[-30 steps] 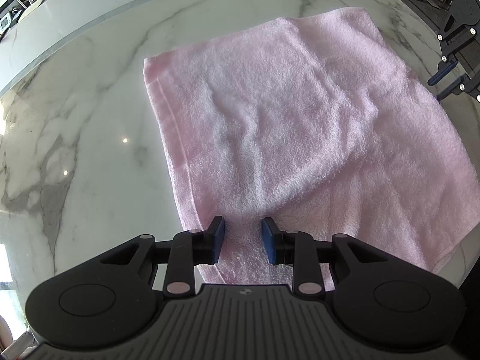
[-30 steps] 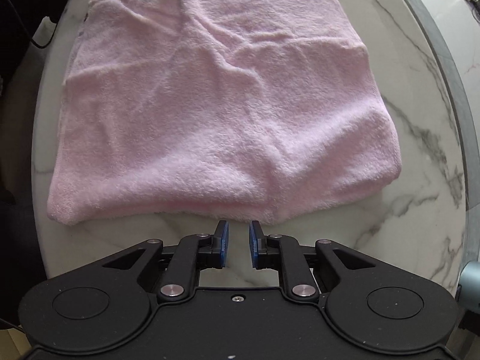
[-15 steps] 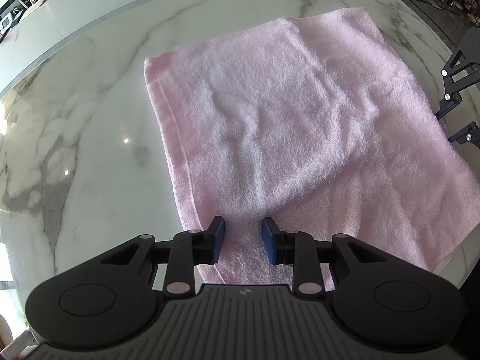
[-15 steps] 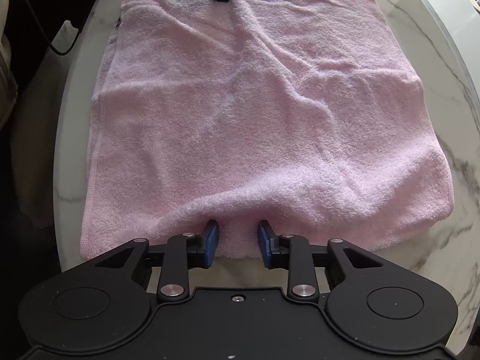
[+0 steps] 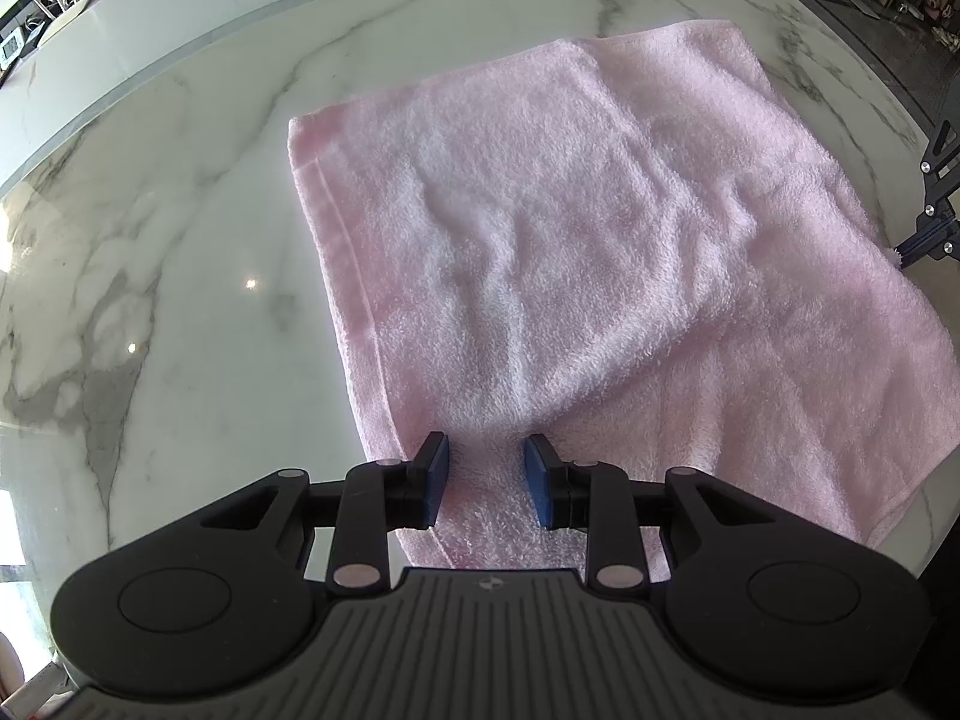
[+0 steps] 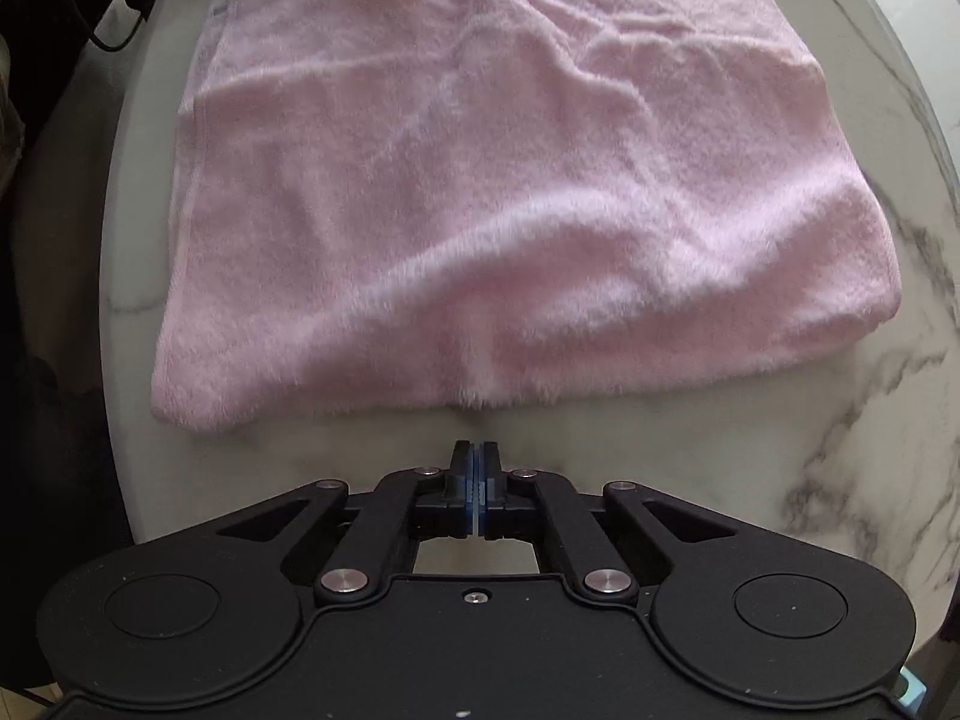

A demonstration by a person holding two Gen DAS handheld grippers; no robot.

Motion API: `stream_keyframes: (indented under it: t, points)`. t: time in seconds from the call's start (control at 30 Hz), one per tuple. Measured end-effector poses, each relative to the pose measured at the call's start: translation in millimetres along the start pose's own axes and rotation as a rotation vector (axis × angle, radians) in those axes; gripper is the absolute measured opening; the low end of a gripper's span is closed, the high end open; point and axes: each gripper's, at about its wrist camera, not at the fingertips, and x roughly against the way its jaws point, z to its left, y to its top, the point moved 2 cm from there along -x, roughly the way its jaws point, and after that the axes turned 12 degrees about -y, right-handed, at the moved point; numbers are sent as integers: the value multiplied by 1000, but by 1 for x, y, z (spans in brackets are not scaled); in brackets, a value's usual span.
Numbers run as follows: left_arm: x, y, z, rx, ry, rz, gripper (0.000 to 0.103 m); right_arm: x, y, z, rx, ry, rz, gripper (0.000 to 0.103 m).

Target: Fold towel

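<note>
- Towel (image 5: pixel 570 276) lies on the table (image 5: pixel 180 276), folded over itself in 2 layers.
- Left gripper (image 5: pixel 486 474) sits over the towel's near edge, fingers straddling it.
- Right gripper (image 6: pixel 475 483) sits on bare table, just before the towel's (image 6: pixel 492 180) folded edge.

Left wrist cam sits low behind the left tool (image 5: pixel 486 477), looking across the pink terry towel (image 5: pixel 588 276) on the white marble counter (image 5: pixel 180 276). Right wrist cam faces the same towel (image 6: pixel 480 192) from its adjacent edge. Both close.
</note>
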Motion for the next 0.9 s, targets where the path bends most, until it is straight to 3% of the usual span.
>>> stream_keyframes:
  t: [0.17,0.33,0.43,0.57,0.63,0.67,0.7,0.9]
  points:
    - [2,-2,2,6,-14,-17,27,13,-8,1,-97,-15,-56,2]
    - [21,-14,-2,5,-49,-75,27,26,10,5,-174,-42,-104,3]
    - [29,-27,-16,-28,-76,-66,27,34,24,16,-186,-22,-127,3]
    - [38,-45,-30,-58,-90,-63,27,61,32,42,-169,-12,-173,13]
    - [44,-58,-36,-98,-98,-51,28,60,42,51,-153,6,-191,31]
    - [48,-63,-36,-123,-96,-43,33,61,44,60,-135,10,-196,33]
    - [51,-68,-37,-148,-93,-34,40,61,44,67,-122,12,-193,35]
    - [63,-85,-29,-234,-120,-3,41,60,36,98,-115,0,-169,36]
